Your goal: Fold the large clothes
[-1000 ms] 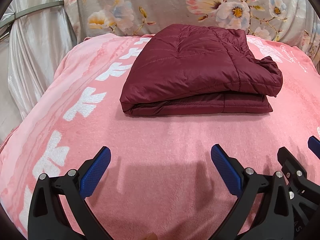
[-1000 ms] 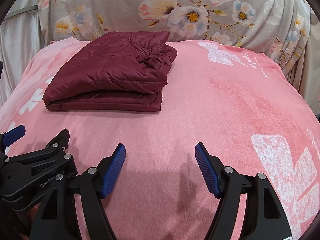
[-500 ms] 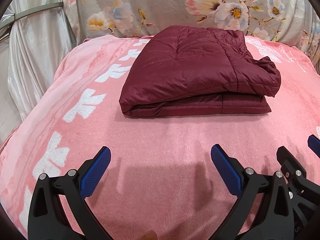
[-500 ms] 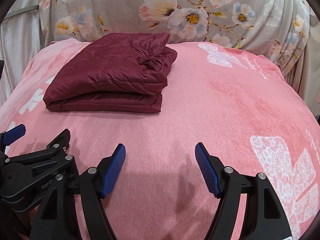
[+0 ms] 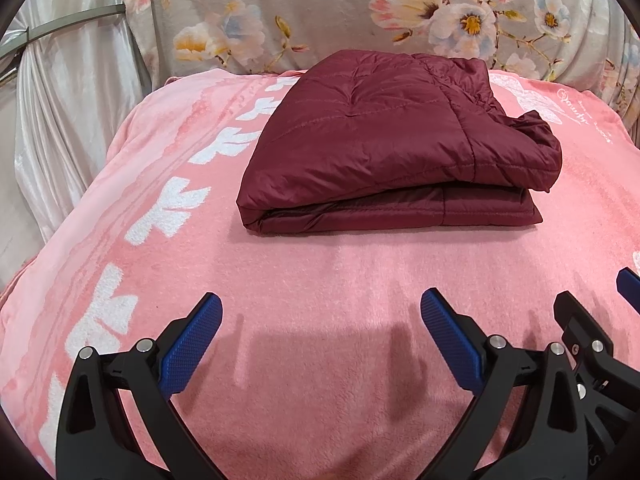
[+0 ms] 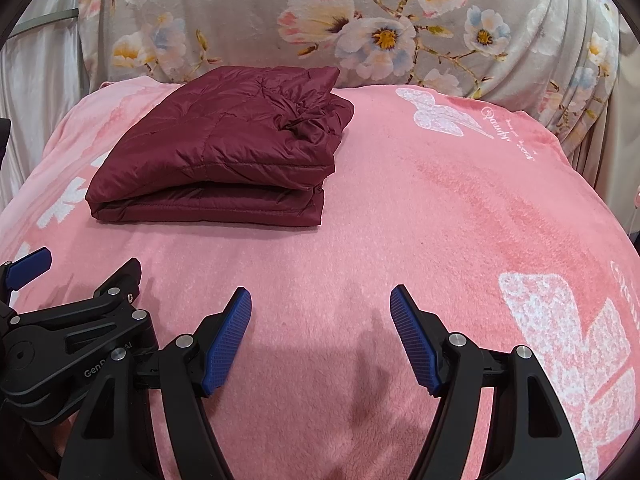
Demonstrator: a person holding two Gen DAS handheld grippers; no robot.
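A maroon quilted jacket [image 5: 396, 148] lies folded in a compact stack on the pink blanket [image 5: 320, 300]; it also shows in the right wrist view [image 6: 224, 156], at the left rear. My left gripper [image 5: 320, 312] is open and empty, low over the blanket well in front of the jacket. My right gripper [image 6: 320, 308] is open and empty, beside the left one, in front of and to the right of the jacket. The right gripper's body shows at the right edge of the left wrist view [image 5: 588, 340], and the left gripper's body at the left of the right wrist view [image 6: 76, 328].
The pink blanket with white prints covers a raised surface that falls away at its left and right edges. A grey floral cloth [image 6: 380, 28] hangs behind it. A silvery curtain [image 5: 68, 92] hangs at the left.
Both views have shifted very slightly; the jacket sits a touch lower in frame. Both grippers stay open and empty.
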